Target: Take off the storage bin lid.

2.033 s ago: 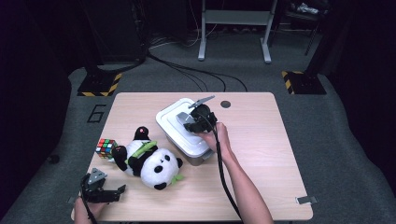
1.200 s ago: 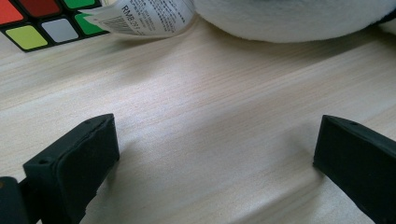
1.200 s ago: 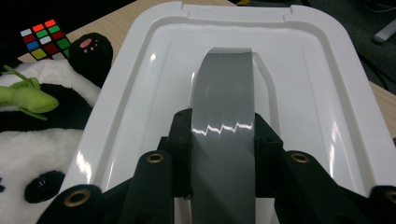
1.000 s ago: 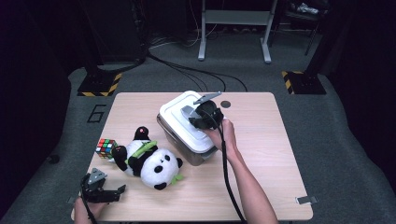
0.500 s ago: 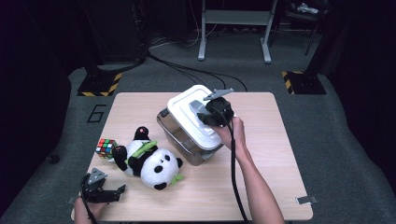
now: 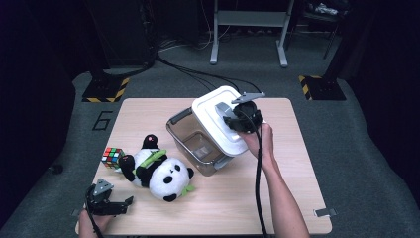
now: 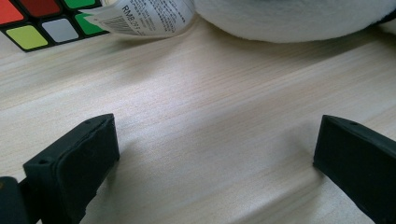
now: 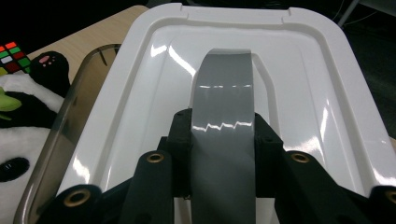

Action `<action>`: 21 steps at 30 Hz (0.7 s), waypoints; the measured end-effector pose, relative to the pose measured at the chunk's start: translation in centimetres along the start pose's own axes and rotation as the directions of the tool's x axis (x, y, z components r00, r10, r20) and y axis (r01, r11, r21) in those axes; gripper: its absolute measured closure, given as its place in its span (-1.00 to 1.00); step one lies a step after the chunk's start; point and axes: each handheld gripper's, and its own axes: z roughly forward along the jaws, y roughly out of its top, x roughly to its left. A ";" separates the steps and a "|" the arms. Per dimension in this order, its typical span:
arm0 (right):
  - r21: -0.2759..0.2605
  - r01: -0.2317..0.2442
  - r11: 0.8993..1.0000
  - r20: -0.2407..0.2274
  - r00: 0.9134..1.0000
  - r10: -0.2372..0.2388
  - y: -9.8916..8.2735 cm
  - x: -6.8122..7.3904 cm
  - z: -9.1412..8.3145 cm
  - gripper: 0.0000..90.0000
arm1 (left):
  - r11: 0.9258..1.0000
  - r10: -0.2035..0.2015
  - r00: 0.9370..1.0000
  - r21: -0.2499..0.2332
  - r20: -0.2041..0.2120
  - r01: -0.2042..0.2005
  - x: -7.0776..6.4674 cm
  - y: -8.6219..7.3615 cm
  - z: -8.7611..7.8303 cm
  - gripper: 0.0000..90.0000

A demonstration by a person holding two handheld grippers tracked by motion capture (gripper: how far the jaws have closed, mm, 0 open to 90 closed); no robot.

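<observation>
the right gripper is clamped on the grey handle of the white lid, one jaw pressing each side of the strap. the lid sits tilted, raised off the clear box on its near-left side, so the box's open mouth shows below and left of it; the lid's far edge hangs over the box's right side. the box stands near the middle of the table. a panda lies on its back just left of the box, with a cube close by its feet. the left gripper rests at the table's near-left corner, jaws spread wide with only bare wood between them, pointing towards the panda and cube.
</observation>
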 end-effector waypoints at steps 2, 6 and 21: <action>-0.008 -0.002 1.000 0.007 1.000 0.002 -0.3 -0.6 -0.2 0.48 | 1.000 0.000 1.000 0.002 0.000 0.000 0.0 0.0 0.0 -1.00; -0.005 -0.033 0.999 0.031 0.999 0.033 -0.9 -1.5 -0.7 0.48 | 1.000 0.002 1.000 0.004 -0.003 -0.002 0.0 0.0 0.0 -1.00; 0.005 -0.115 0.993 0.120 0.986 0.114 -3.6 -5.1 -1.9 0.48 | 1.000 0.002 1.000 0.003 -0.003 -0.002 0.0 0.0 0.0 -1.00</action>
